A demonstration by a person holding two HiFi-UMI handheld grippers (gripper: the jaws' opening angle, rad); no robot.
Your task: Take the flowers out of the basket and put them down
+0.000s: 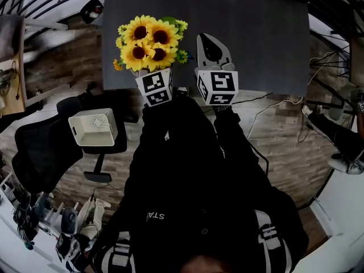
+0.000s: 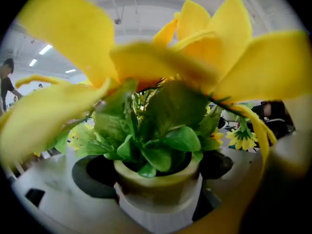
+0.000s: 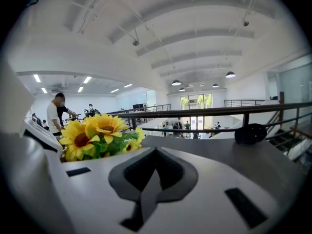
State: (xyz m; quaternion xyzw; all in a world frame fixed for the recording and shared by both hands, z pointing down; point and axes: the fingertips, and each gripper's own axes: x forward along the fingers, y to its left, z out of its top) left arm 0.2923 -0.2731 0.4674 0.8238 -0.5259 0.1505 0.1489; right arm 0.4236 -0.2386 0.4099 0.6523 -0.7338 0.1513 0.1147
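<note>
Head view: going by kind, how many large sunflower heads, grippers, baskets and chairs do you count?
Large sunflower heads: 4
Grippers: 2, the left gripper and the right gripper
White basket: 1
Office chair: 1
Total: 8

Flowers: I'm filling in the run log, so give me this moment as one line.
left gripper: shut on flowers | right gripper: shut, empty | flowers: over dark table
</note>
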